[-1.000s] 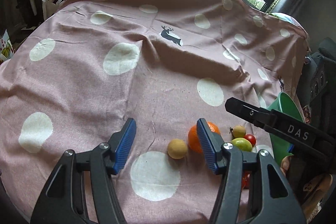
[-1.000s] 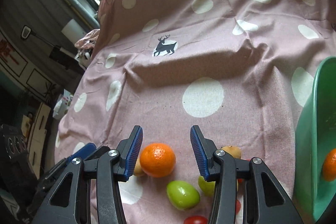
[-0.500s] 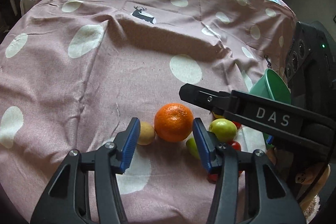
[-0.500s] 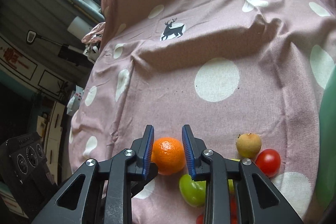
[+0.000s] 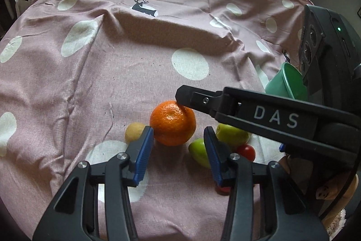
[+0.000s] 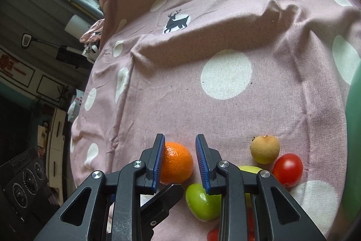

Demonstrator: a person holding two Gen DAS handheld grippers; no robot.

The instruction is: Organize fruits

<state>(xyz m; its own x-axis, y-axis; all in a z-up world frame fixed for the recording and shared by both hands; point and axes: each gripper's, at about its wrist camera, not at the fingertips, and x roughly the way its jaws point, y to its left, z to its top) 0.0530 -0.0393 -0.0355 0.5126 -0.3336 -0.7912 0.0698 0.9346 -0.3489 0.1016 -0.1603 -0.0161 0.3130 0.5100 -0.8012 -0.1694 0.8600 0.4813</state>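
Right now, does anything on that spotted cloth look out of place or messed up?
Nothing is spilled or damaged. The pink tablecloth is rumpled, with a long fold across its middle. The fruits lie loose on it beside the green bowl. Oddest: both grippers, left and right, crowd the same orange.

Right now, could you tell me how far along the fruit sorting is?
Done: nothing confirmed; the green bowl hides its inside. In hand: the right gripper brackets the orange with its fingers, not yet lifted. Left: the green fruit, tomato and tan fruit lie on the cloth.
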